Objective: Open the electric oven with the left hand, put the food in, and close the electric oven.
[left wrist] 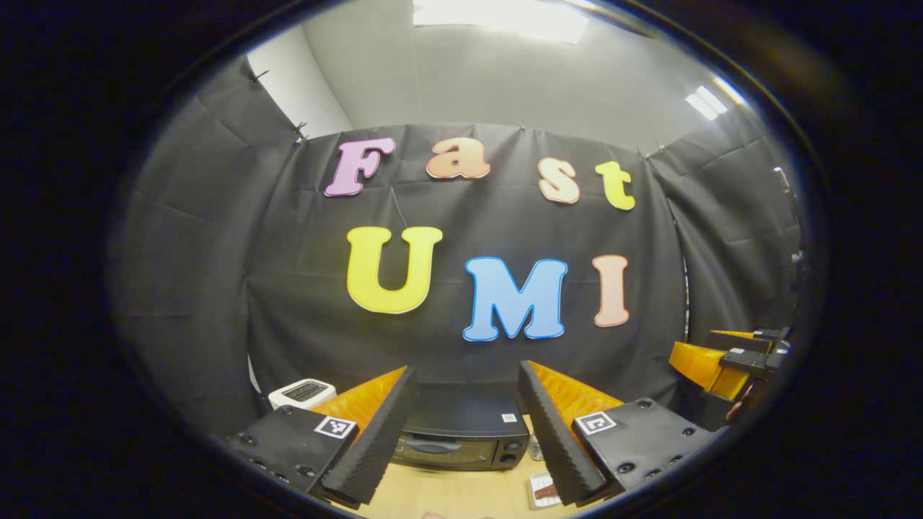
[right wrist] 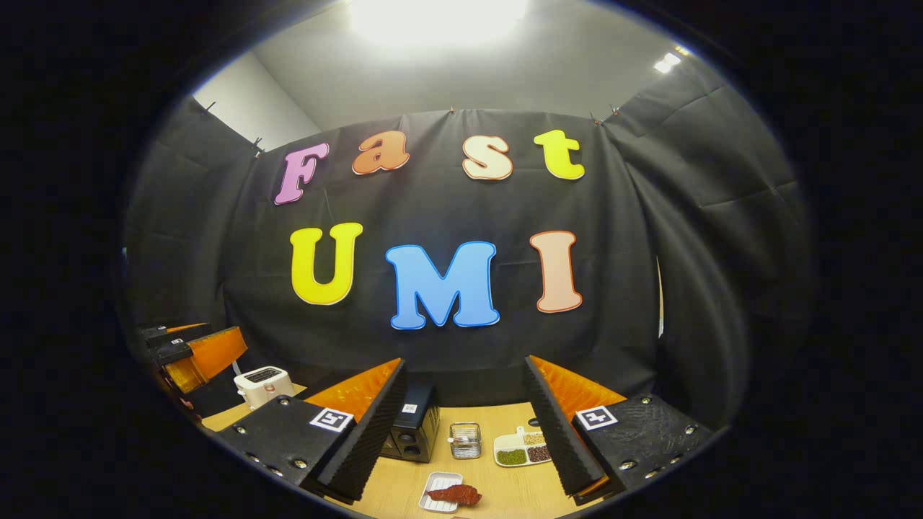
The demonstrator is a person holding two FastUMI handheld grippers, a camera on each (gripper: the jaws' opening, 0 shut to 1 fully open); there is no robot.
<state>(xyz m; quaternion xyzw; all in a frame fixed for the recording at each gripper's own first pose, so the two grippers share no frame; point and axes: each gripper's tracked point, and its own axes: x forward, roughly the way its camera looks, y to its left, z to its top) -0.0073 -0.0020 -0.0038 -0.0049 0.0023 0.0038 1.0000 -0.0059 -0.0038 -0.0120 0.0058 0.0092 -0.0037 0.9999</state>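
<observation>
Oven (left wrist: 461, 432), door shut, lies dead ahead between my wide, empty left tongs (left wrist: 461, 440); right tongs (right wrist: 461, 440), also wide, sit farther off.

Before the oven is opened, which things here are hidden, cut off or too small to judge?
- Electric oven, left gripper view: its left end sits behind the left gripper's finger; the handle is small and dim.
- Electric oven, right gripper view: most of the door is behind the right gripper's finger.
- Red food on the white tray: too small to identify.
- Small item, left gripper view: cut by the finger.
</observation>
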